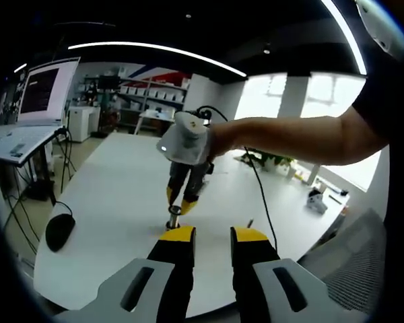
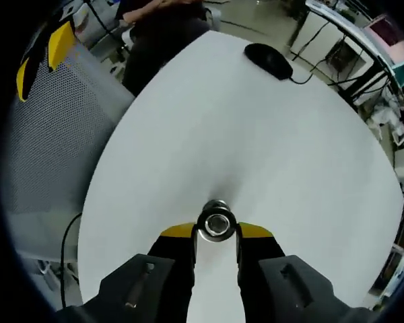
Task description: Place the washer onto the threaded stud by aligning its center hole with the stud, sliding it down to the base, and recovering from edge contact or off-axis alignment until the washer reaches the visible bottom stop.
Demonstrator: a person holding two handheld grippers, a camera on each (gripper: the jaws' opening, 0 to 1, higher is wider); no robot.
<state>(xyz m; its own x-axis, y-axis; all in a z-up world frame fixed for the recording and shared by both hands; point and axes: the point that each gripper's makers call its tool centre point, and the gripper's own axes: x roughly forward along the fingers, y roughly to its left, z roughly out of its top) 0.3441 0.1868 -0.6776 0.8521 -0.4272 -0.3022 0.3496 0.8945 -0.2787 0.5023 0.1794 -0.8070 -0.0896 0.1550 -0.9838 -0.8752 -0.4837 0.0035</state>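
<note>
Seating: the washer is held between the right gripper tips, directly ahead of its camera, over the white surface.
Right gripper: clamped on the washer's rim; in the left gripper view it points down just beyond the left gripper's tips.
Stud: the threaded stud stands under the washer.
Left gripper: jaws apart, empty, hovering near the stud.
Progress: the washer seems to be on or around the stud; whether it has reached the bottom stop, I cannot tell.
Left: slide down, release.
</note>
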